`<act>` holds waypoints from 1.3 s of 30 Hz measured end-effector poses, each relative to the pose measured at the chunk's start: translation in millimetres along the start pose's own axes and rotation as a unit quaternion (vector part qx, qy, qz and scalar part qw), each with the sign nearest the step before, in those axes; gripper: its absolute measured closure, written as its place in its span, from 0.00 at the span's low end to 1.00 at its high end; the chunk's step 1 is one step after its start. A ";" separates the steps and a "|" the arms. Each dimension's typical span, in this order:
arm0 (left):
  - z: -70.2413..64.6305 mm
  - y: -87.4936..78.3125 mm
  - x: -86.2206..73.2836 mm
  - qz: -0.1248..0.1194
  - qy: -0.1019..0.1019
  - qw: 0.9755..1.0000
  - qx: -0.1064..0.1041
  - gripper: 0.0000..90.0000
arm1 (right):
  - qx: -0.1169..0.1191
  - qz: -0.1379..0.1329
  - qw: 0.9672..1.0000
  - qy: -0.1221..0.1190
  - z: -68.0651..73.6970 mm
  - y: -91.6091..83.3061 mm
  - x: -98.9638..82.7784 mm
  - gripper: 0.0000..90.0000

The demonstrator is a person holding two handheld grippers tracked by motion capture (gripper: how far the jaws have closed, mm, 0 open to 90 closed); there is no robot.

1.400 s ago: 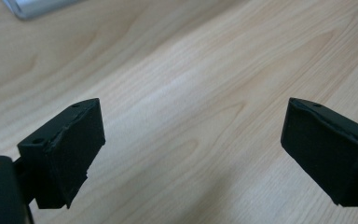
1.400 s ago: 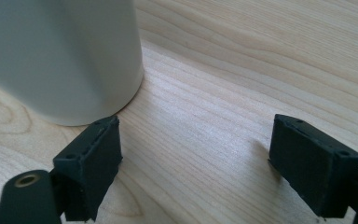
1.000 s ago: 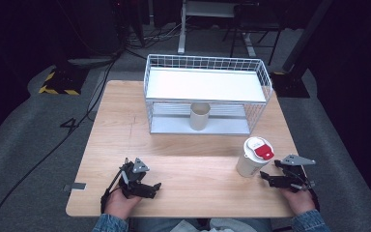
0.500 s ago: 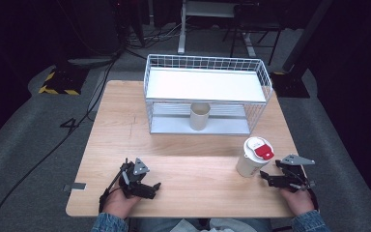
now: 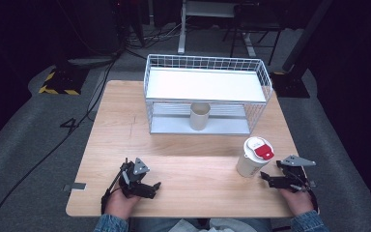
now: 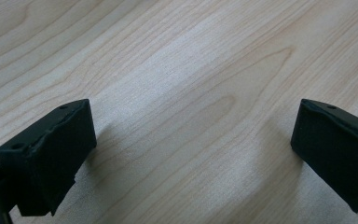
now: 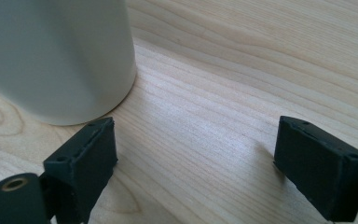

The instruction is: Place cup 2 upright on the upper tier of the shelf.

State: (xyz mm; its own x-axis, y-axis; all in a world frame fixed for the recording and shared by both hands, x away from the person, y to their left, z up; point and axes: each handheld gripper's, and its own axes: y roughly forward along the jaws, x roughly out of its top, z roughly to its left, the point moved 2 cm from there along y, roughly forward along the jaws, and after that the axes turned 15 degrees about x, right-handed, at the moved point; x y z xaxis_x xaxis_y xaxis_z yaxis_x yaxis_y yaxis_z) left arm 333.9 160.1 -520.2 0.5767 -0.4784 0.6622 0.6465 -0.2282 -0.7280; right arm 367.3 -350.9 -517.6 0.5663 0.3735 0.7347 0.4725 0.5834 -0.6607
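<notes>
Two claws, left (image 5: 155,186) and right (image 5: 264,177), both released beside one upright lidded cup (image 5: 253,157), long axis vertical.

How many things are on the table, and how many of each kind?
Cups: 2, a white cup with a red-and-white lid near the right gripper and an open beige cup on the rack's lower shelf
Wire racks: 1, white wire rack
Grippers: 2, right one and left gripper
Total: 5
</notes>
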 end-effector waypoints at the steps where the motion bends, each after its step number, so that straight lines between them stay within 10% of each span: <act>1: 0.0 0.0 0.0 0.000 0.000 1.000 0.000 0.01 | -0.001 0.001 1.000 -0.002 0.3 -0.3 -0.1 0.14; 17: 3.8 3.5 2.3 -0.001 -0.003 1.000 -0.001 0.00 | 0.041 -0.031 0.999 -0.017 8.2 -25.6 6.6 0.08; 39: 3.2 3.1 2.0 0.000 -0.006 1.000 0.002 0.00 | 0.115 -0.121 0.984 -0.070 41.8 -18.7 37.0 0.00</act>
State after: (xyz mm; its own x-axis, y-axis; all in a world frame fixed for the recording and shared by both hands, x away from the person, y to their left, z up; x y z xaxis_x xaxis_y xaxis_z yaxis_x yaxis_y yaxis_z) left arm 338.7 161.2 -520.6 0.5825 -0.4688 0.6640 0.6483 -0.2249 -0.7274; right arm 351.2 -317.9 -471.7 0.3492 0.2905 0.8909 0.4081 0.8087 -0.4237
